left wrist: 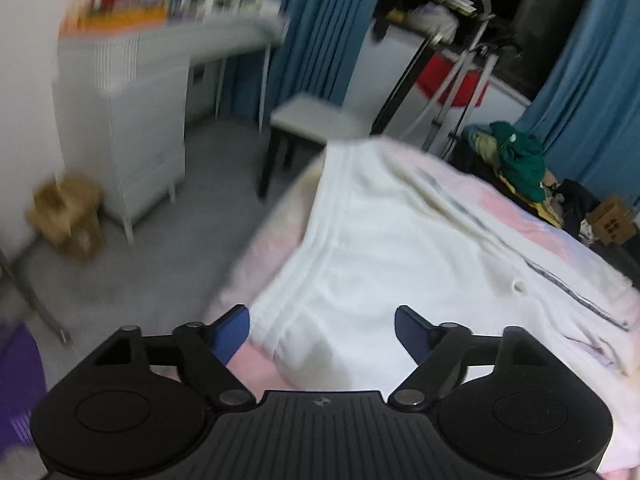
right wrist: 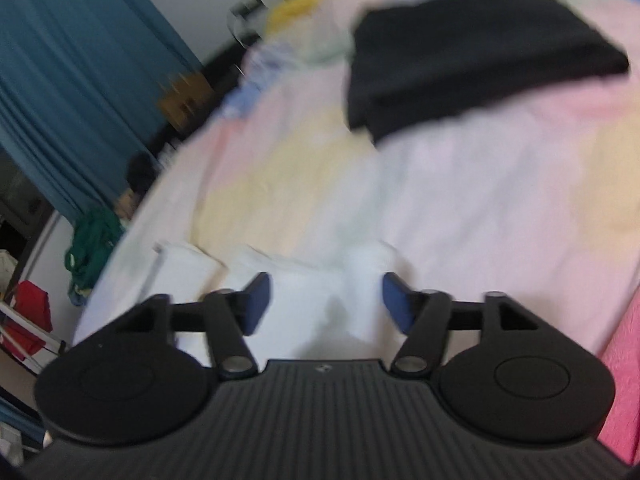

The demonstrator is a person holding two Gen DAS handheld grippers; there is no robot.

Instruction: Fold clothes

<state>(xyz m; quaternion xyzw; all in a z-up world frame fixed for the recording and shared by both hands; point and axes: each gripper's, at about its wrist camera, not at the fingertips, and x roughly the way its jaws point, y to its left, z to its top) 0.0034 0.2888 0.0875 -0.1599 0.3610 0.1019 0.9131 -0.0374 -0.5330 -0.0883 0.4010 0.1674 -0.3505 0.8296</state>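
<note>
A white garment [left wrist: 400,240] with a dark-trimmed front opening and a button lies spread on the pastel bed sheet [left wrist: 532,216]. My left gripper [left wrist: 322,330] is open, its blue pads apart just above the garment's near edge. In the right wrist view the white garment [right wrist: 304,296] lies bunched under my right gripper [right wrist: 326,300], which is open with nothing between its pads. A folded black garment [right wrist: 460,60] lies farther up the bed sheet [right wrist: 460,184].
A white drawer unit [left wrist: 132,128], a cardboard box [left wrist: 68,216] and a dark-legged stool [left wrist: 316,120] stand on the grey floor left of the bed. A pile of clothes [left wrist: 520,160] and blue curtains [left wrist: 592,92] lie beyond. A pink fabric [right wrist: 624,360] is at right.
</note>
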